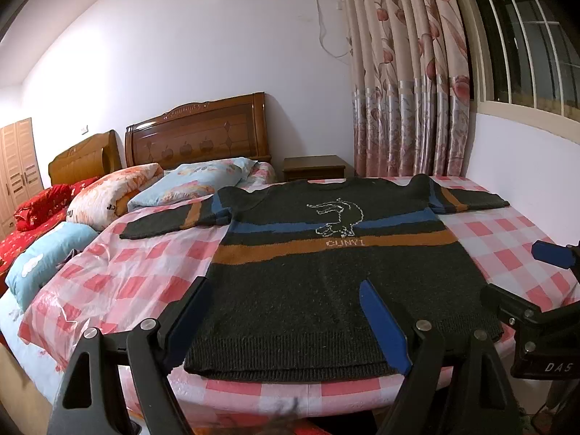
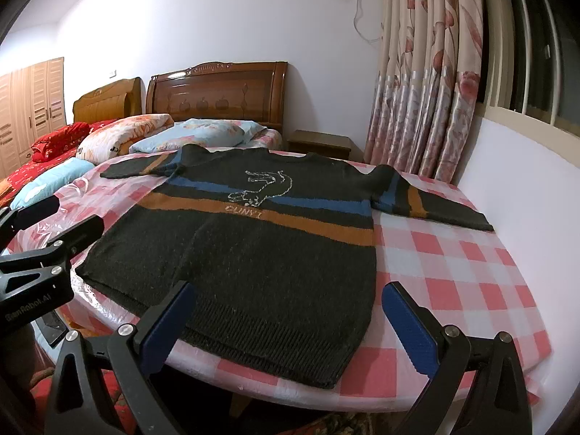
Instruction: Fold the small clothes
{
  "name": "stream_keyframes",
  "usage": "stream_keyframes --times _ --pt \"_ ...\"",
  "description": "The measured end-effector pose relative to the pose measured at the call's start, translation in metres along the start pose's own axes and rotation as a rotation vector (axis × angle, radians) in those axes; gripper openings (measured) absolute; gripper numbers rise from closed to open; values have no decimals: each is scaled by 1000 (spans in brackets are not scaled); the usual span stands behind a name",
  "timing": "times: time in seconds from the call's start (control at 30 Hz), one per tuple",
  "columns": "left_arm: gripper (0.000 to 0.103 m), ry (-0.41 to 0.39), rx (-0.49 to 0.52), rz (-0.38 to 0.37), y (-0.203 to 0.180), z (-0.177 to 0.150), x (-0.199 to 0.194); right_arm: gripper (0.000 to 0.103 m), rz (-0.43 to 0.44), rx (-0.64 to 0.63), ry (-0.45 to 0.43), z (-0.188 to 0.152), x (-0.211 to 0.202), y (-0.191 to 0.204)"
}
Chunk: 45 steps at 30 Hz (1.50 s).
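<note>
A small dark knitted sweater (image 1: 326, 290) with blue and orange stripes and a white animal outline lies flat, front up, sleeves spread, on a table covered with a pink-and-white checked cloth (image 1: 137, 268). It also shows in the right wrist view (image 2: 253, 264). My left gripper (image 1: 286, 301) is open, held just above the sweater's hem at its left half. My right gripper (image 2: 290, 304) is open over the hem's right half, and shows at the right edge of the left wrist view (image 1: 525, 272). Neither holds anything.
Behind the table stand two beds with wooden headboards (image 1: 195, 134), pillows (image 1: 195, 185) and a red quilt (image 1: 43, 206). A nightstand (image 1: 313, 168) stands by the floral curtains (image 1: 406, 83). A white wall runs along the table's right side (image 2: 525, 181).
</note>
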<state>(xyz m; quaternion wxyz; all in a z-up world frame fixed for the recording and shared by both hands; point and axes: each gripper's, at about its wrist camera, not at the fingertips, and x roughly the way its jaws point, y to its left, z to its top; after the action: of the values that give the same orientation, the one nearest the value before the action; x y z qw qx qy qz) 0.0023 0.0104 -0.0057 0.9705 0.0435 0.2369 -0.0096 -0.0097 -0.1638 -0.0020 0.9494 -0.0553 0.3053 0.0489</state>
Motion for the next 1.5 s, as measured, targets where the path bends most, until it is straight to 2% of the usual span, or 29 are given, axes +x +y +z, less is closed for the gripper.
stream_keyframes --times 1.5 --pt "85 12 -5 1 -2 -1 2 103 4 15 20 -4 4 -3"
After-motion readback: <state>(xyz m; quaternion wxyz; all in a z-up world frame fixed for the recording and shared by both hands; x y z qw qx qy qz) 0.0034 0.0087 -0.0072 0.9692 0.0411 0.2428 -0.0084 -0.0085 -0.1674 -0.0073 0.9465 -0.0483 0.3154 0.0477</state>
